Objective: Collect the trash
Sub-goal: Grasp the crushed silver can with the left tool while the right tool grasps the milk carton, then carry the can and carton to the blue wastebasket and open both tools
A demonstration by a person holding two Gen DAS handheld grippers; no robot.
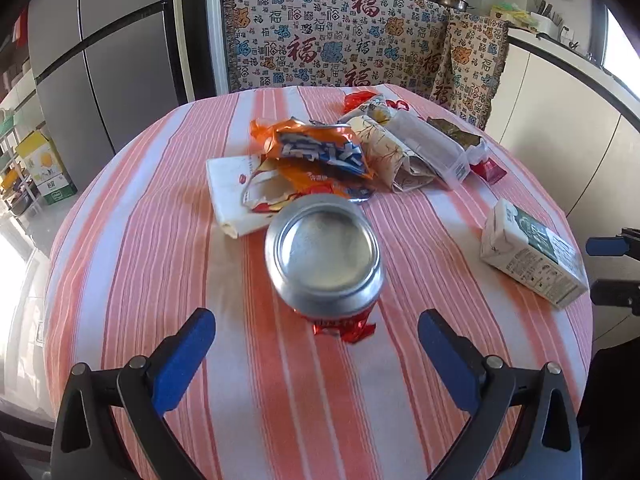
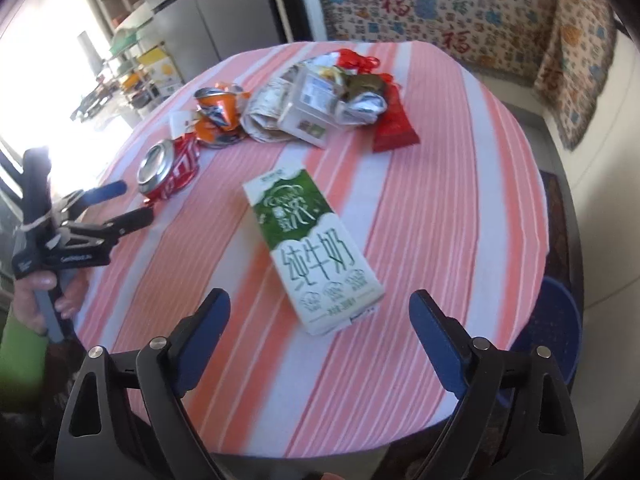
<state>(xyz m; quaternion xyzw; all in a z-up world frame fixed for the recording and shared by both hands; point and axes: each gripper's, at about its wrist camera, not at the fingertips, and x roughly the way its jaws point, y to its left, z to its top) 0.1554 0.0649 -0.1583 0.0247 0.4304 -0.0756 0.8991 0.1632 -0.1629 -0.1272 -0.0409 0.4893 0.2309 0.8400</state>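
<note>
Below, the left gripper stood open, the soda can at twelve o'clock. The right gripper gaped, empty, the milk carton at twelve o'clock.

tongs: black arms, blue pads, silver screws | sleeve: green

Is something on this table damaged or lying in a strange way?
Yes. The red soda can lies on its side and looks dented, its wall crumpled. The milk carton also lies flat, not upright. Behind them, the torn orange snack bag and other wrappers lie in a loose heap. No spill is visible.
</note>
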